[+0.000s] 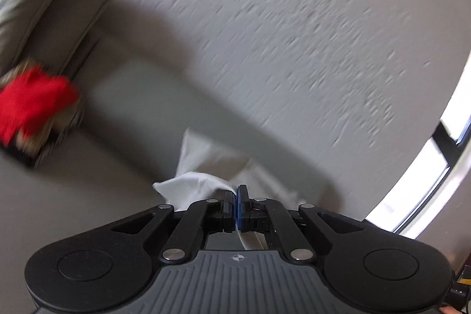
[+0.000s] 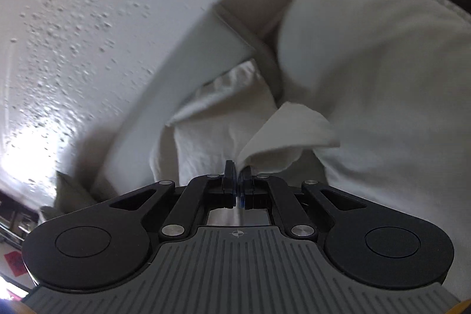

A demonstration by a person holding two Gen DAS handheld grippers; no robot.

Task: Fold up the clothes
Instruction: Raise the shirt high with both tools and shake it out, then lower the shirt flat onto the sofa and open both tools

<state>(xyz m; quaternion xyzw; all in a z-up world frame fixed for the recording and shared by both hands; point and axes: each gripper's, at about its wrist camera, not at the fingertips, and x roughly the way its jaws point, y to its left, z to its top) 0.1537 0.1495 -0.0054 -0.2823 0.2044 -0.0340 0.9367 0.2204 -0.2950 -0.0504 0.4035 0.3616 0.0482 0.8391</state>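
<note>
Two grippers were seen, one in each wrist view. The left gripper [image 1: 236, 190] was clamped on one white cloth [image 1: 197, 181], a bunched corner of which was pinched between its closed jaws and spilled out to the left of the fingertips, with more of the fabric trailing away ahead over a grey sofa [image 1: 123, 108]. The right gripper [image 2: 238, 170] was likewise clenched on a white cloth [image 2: 282, 131], whose folded corner stood up just right of the fingertips while the rest lay rumpled in front, against the sofa's back. Whether both grippers held the same garment could not be told. One red item [image 1: 32, 99] was seen lying on a striped pile at the left end of the sofa, well apart from the left gripper. One textured white wall [image 1: 294, 19] was seen behind. Both views were blurred.
</note>
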